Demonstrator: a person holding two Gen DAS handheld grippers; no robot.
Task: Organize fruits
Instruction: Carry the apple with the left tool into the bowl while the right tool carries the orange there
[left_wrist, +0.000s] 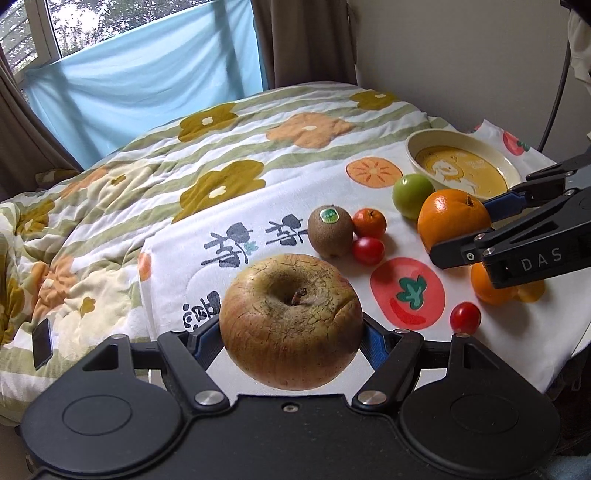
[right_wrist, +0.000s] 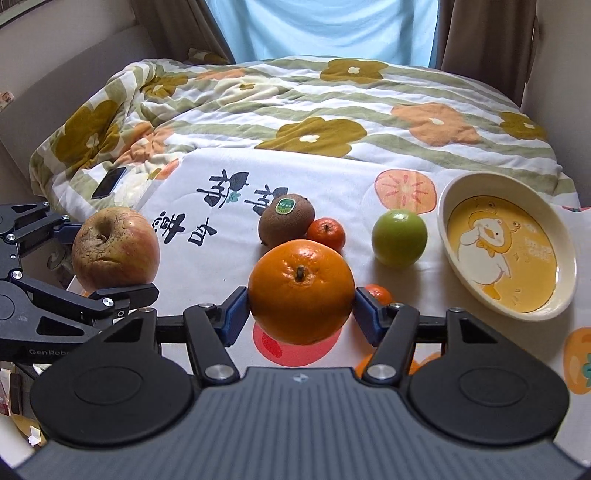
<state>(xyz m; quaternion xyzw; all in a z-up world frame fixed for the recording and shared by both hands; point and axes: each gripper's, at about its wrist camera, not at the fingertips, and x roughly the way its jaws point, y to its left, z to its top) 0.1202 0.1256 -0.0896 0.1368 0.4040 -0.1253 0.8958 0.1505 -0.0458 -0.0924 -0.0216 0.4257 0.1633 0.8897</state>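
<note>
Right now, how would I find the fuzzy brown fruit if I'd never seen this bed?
Find the white cloth printed with persimmons, spread on the flowery quilt. Near its middle, by the dark lettering, lies the kiwi, touching a small mandarin. It is the only brown, fuzzy fruit, and it wears a round green sticker.

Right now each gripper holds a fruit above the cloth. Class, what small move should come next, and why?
Probably carry the right gripper with its orange rightward to the empty bowl. The bowl lies on that side, while the left gripper with the apple sits farther away and can follow.
</note>
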